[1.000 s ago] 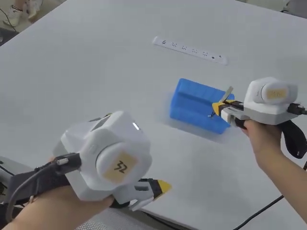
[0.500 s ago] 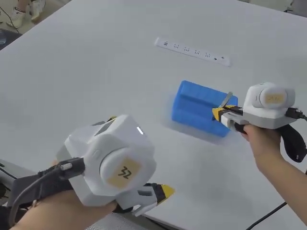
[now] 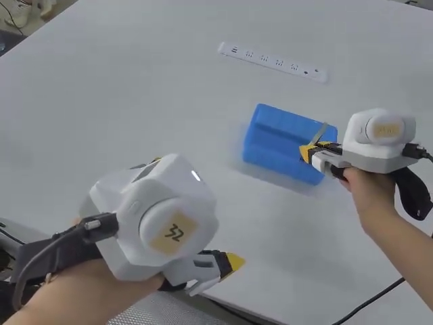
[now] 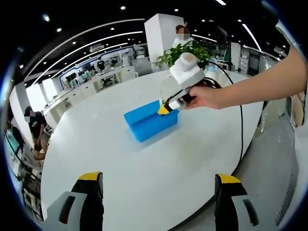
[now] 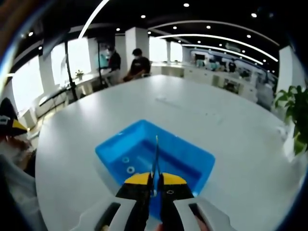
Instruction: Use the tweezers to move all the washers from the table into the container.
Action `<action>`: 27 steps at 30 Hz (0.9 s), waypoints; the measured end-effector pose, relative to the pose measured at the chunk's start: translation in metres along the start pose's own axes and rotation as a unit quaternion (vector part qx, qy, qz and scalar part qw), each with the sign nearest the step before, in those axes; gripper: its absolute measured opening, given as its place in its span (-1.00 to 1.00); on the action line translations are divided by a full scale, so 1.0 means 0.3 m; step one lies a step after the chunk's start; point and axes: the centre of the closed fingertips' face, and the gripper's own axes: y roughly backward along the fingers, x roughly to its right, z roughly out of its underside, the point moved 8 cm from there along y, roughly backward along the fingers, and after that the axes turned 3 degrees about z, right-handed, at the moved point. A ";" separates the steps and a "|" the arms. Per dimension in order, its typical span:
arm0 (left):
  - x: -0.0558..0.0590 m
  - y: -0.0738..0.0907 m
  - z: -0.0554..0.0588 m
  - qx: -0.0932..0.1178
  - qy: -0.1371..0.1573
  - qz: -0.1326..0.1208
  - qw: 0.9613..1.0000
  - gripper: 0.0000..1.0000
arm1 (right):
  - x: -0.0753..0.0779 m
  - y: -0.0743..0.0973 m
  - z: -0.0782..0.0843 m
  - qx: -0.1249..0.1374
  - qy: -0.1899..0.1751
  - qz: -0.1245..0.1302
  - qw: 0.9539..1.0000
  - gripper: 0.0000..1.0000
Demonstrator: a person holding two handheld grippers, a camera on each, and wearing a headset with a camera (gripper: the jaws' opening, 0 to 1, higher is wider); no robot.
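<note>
Tweezers pinched in right tongs, over blue container; washers inside.

Open table surrounds the container; a power strip lies well beyond it.

Blue container, white table, silver tweezers

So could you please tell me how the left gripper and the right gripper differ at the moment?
The left gripper has its jaws wide apart and holds nothing; the right gripper is shut on the tweezers. The left gripper sits by the near edge of the table, while the right gripper points its tweezers over the blue container. Both have yellow tips.
</note>
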 end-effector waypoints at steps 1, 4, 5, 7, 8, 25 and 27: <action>-0.001 0.000 0.001 0.000 0.000 0.000 1.000 0.98 | -0.001 -0.001 0.002 -0.001 0.000 0.000 1.000 -0.93; -0.004 -0.001 0.004 -0.002 0.000 -0.001 1.000 0.98 | -0.003 -0.006 0.009 -0.001 0.002 -0.001 1.000 -0.93; -0.004 -0.002 0.005 -0.002 0.001 -0.001 1.000 0.98 | -0.001 -0.008 0.009 -0.003 0.002 -0.001 1.000 -0.93; -0.005 -0.002 0.005 -0.002 0.002 -0.001 1.000 0.98 | 0.000 -0.011 0.009 -0.001 0.002 0.000 1.000 -0.93; -0.005 -0.002 0.004 -0.002 0.002 -0.001 1.000 0.98 | 0.000 -0.011 0.010 -0.001 0.002 0.000 1.000 -0.93; -0.022 0.017 -0.079 0.054 0.020 -0.004 0.998 0.87 | -0.009 0.043 -0.050 0.033 0.005 0.008 0.999 -0.93; -0.021 0.015 -0.090 0.052 0.008 0.000 0.999 0.87 | -0.017 0.070 -0.067 0.044 0.009 0.009 0.999 -0.93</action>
